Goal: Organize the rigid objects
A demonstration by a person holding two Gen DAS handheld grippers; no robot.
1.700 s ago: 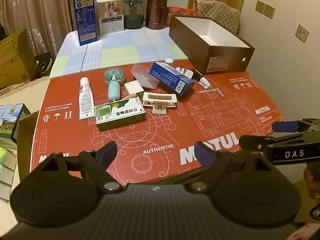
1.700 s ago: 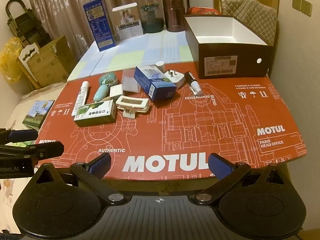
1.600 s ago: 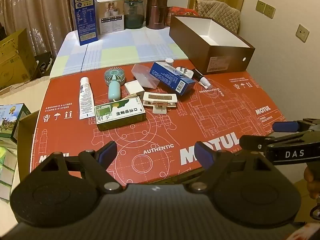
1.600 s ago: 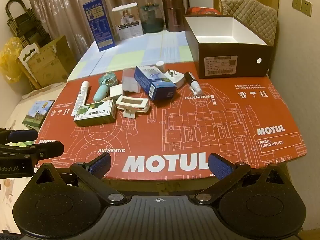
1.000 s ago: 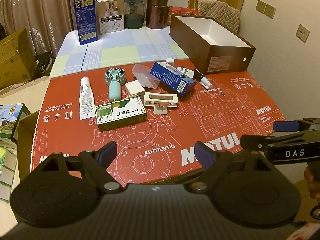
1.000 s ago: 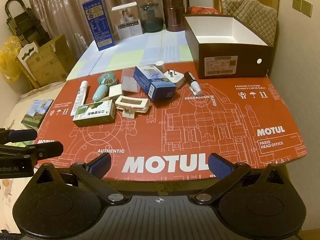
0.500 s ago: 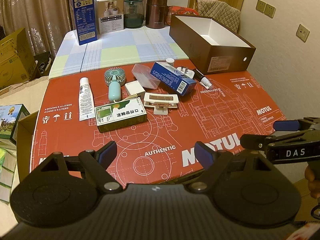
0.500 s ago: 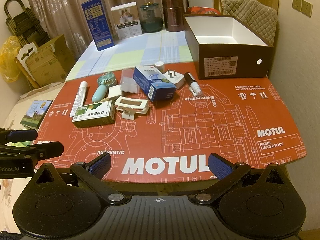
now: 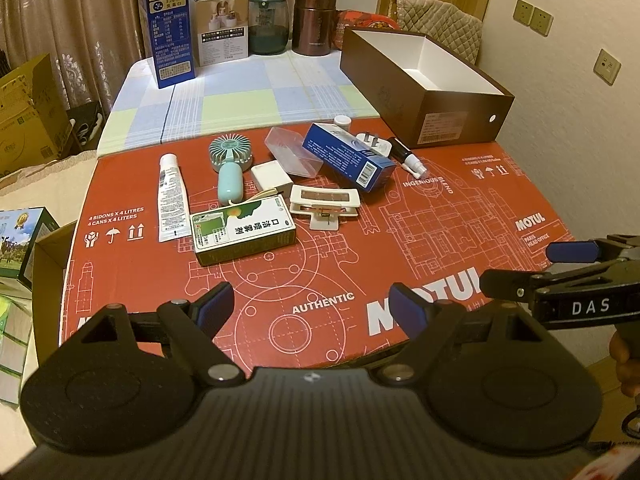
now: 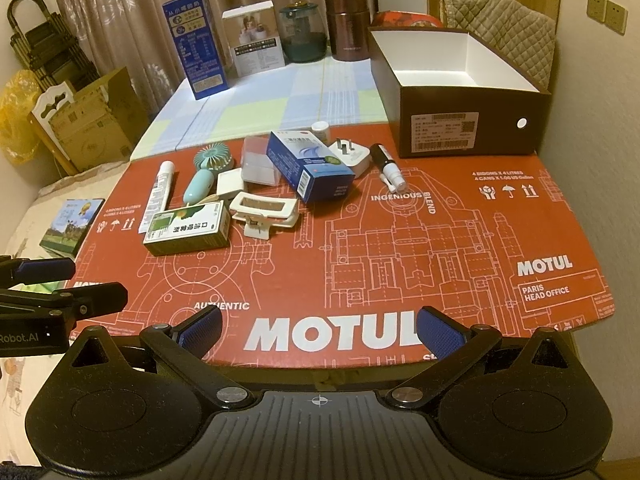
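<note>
Ahead of my grippers, the near red cardboard sheet (image 10: 400,248) lies bare. Farther back, a green box (image 10: 188,232), white clip (image 10: 264,212) and blue box (image 10: 308,168) crowd together left of the open brown box (image 10: 460,76).

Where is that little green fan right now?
In both views the fan lies left on the red board, between the white tube and white cube.

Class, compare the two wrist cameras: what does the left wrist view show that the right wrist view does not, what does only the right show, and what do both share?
Only the left wrist view shows the right gripper, open, with its "DAS" label, and a single wall socket.

Only the right wrist view shows the left gripper, open, a yellow bag and a white chair back.

Both show the red Motul cardboard, the open brown box, the blue box, the mint fan and the green-and-white box.
</note>
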